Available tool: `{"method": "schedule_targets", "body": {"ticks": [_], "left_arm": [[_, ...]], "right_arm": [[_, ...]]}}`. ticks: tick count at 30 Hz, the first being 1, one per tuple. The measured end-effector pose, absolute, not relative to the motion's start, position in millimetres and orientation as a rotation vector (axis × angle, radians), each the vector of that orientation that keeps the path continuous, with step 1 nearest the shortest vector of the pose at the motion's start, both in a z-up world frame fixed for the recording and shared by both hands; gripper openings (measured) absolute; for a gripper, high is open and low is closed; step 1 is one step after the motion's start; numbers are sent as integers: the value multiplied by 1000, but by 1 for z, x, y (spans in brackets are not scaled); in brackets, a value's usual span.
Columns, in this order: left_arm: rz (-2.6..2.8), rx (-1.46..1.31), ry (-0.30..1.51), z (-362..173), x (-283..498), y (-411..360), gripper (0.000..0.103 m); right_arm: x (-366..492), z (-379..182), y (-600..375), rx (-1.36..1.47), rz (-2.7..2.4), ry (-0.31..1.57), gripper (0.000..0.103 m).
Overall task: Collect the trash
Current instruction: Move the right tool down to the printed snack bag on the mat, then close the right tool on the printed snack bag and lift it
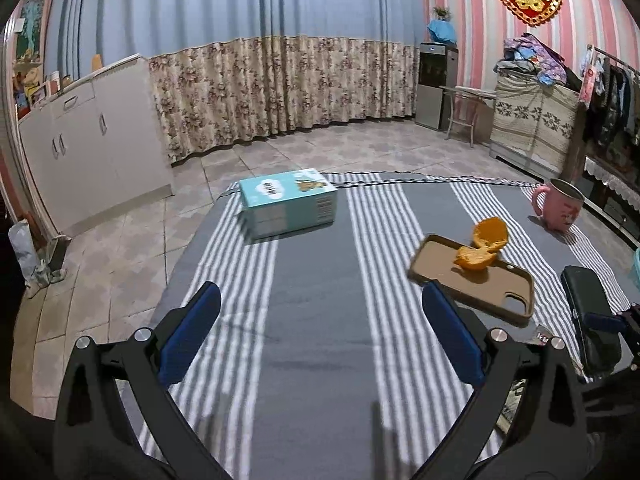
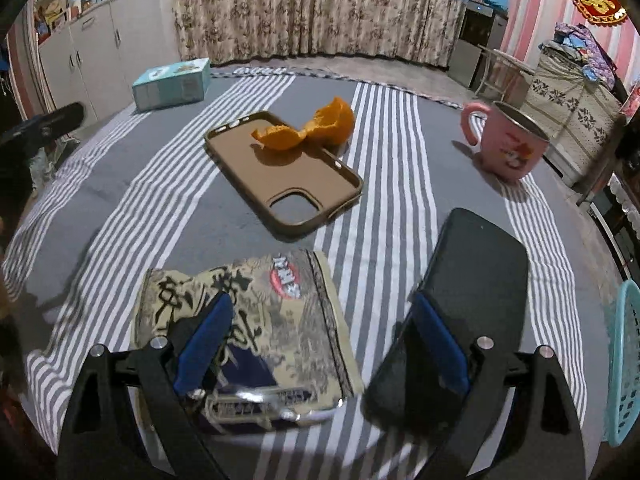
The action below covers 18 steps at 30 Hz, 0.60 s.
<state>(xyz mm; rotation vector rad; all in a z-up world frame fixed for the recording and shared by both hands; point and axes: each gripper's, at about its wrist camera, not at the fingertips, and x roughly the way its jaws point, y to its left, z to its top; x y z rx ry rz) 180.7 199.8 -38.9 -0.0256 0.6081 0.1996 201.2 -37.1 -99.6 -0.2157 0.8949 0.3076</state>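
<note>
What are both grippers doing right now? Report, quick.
Left gripper: open, holding nothing, above the striped cloth.
Right gripper: open, holding nothing, over the snack wrapper.

The turquoise perforated plastic basket at the worktop's right edge is cut off by the frame. The right tool's blue-padded finger covers part of the beige crinkled snack wrapper, whose black print is too warped to read.
</note>
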Motion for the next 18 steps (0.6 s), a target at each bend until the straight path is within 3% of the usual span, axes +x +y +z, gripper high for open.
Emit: {"method": "schedule_targets", "body": {"ticks": [6, 9, 10, 16, 17, 18], "left_arm": [[199, -40, 604, -40, 180, 207, 97], [193, -49, 605, -41, 181, 207, 97], [188, -53, 607, -41, 182, 207, 97], [174, -39, 611, -39, 190, 194, 97], [171, -40, 610, -38, 191, 191, 97], [166, -42, 609, -36, 192, 188, 97]], "right_arm": [[210, -111, -27, -194, 354, 958, 88], [210, -113, -27, -160, 378, 963, 79], [210, -112, -28, -161, 379, 962, 74], [203, -107, -25, -168, 395, 926, 16], [202, -106, -25, -155, 407, 925, 8], [202, -106, -25, -147, 412, 920, 8]]}}
